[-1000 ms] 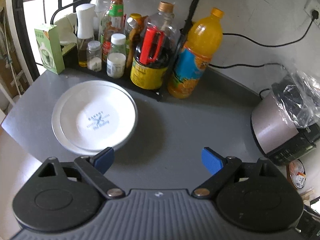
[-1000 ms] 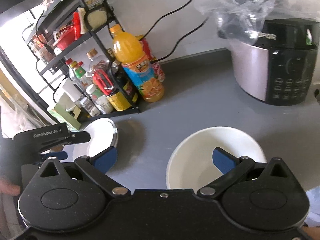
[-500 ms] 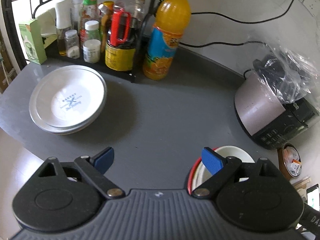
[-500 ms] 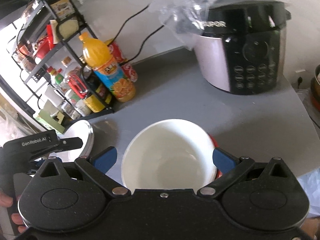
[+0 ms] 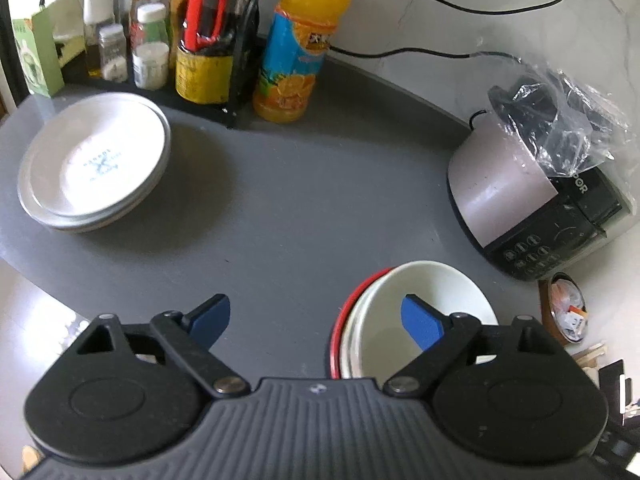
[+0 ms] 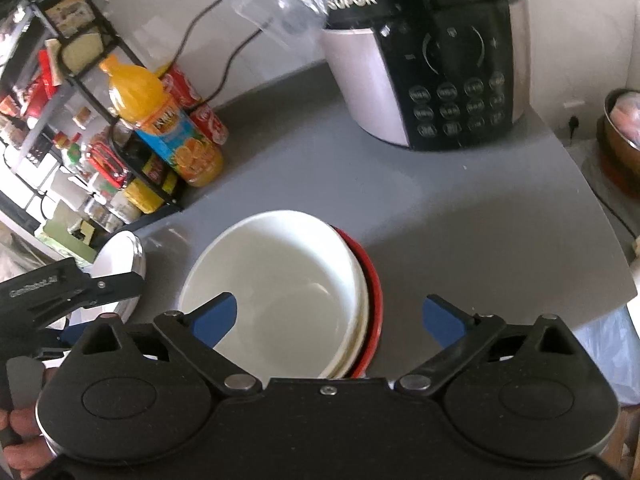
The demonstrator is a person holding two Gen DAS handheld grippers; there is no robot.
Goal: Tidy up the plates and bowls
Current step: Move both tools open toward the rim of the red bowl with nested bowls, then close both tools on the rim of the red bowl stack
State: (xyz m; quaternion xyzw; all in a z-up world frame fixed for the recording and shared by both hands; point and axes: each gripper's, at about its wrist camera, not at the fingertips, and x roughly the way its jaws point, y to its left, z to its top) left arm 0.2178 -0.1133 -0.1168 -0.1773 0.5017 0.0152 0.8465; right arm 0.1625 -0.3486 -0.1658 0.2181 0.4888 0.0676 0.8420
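A stack of white plates [image 5: 94, 164] with a blue logo sits at the left of the grey counter [image 5: 300, 200]; its edge shows in the right wrist view [image 6: 122, 256]. A stack of white bowls [image 6: 276, 284] rests in a red-rimmed bowl [image 6: 370, 280] near the counter's front; it also shows in the left wrist view [image 5: 424, 292]. My left gripper [image 5: 316, 318] is open and empty, its right finger over the bowl stack. My right gripper [image 6: 332, 316] is open and empty, hovering above the bowls.
An orange juice bottle [image 5: 302, 40] and a black rack of condiment bottles [image 5: 168, 32] stand at the back left. A rice cooker [image 5: 536, 196] under plastic wrap stands at the right, cables behind it. Red cans [image 6: 200, 108] stand behind the juice bottle.
Both grippers have moved right. The left one swung from over the plates toward the bowl stack. The bowls shifted left in the right wrist view and the red rim came into sight.
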